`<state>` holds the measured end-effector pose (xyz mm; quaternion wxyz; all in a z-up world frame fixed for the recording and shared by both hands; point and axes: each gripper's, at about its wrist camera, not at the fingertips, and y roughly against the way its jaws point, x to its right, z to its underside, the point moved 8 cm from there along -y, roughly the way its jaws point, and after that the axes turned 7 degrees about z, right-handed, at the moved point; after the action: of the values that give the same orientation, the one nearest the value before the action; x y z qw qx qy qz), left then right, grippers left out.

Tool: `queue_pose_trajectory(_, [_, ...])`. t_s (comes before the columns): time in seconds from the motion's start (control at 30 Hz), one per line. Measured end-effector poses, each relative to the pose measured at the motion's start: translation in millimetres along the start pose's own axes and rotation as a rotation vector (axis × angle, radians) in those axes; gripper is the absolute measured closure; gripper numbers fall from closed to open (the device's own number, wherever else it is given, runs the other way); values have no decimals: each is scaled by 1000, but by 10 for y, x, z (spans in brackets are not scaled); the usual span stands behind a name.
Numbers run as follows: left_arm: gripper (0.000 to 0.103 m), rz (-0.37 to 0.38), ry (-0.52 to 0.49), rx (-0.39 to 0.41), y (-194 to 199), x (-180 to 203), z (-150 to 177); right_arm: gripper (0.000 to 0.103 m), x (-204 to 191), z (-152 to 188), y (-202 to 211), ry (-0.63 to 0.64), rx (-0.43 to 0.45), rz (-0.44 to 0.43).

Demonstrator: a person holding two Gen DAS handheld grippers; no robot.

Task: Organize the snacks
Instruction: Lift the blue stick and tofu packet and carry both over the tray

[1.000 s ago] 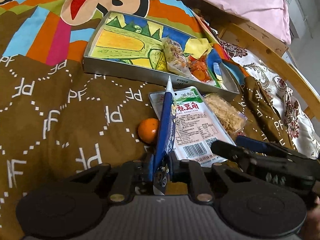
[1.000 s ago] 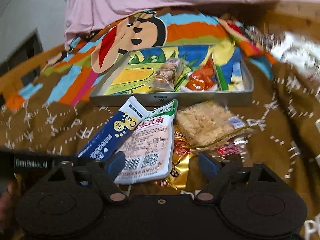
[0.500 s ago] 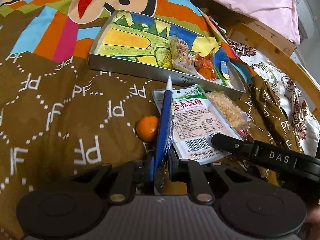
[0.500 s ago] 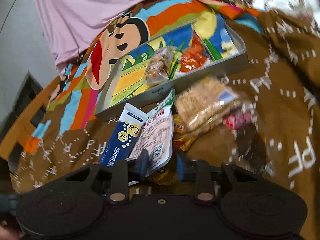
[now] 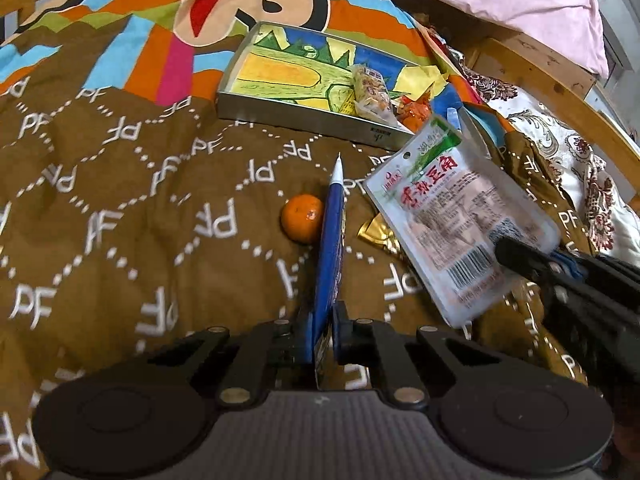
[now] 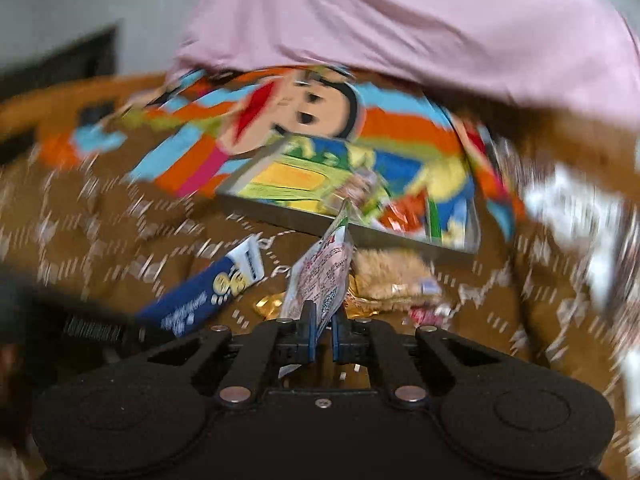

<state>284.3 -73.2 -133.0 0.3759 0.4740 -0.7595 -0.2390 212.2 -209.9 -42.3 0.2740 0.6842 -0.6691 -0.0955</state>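
Two flat snack packets lifted off a brown bedspread [image 5: 120, 220], each held at its lower end. The left gripper [image 5: 322, 332] is closed down to a narrow slit on the blue pouch [image 5: 330, 240], which stands edge-on and points toward the tin [image 5: 304, 118]. The right gripper [image 6: 322, 338] has its jaws closing on the white pouch [image 5: 456, 216], whose barcode corner sits between them; this packet hangs tilted in the air just in front of the tin's near corner.

Both pouches appear light, thin and limp, with slick film skins. Judged from the sag of the white pouch, a grip on the flat sealed margin is the sound choice: the seam is stiffer than the filled belly and less likely to slide or crush the contents.

Still on the spread are an orange [image 5: 302, 218], a gold wrapper [image 5: 380, 234] and a crumbly pack [image 6: 392, 276]. The orange would likely roll; the crumbly pack looks fragile. The tin already holds a few small wrapped snacks at its right end.
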Motion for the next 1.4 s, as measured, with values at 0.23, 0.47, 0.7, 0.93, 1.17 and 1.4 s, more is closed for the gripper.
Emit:
queue_pose_trajectory(0.23, [94, 16, -14, 3, -2, -10, 4, 93, -166, 122, -105, 51, -53, -39])
queue_pose_trajectory(0.47, [92, 44, -47, 3, -154, 8, -112, 90, -251, 102, -269, 50, -41, -60])
queue_pose_trajectory(0.7, [83, 65, -35, 14, -292, -54, -242, 57, -198, 23, -547, -81, -49, -121])
queue_pose_trajectory(0.93, [73, 93, 4, 20, -435, -141, -340, 57, 24, 30, -894, -343, -123, -195])
queue_pose_trajectory(1.17, [74, 118, 23, 39, -576, -176, -451, 75, 169, 58, -1046, -487, -139, -203])
queue_pose_trajectory(1.4, [94, 109, -9, 49, -596, -99, -476, 89, 17, -38, -946, -309, -137, -139])
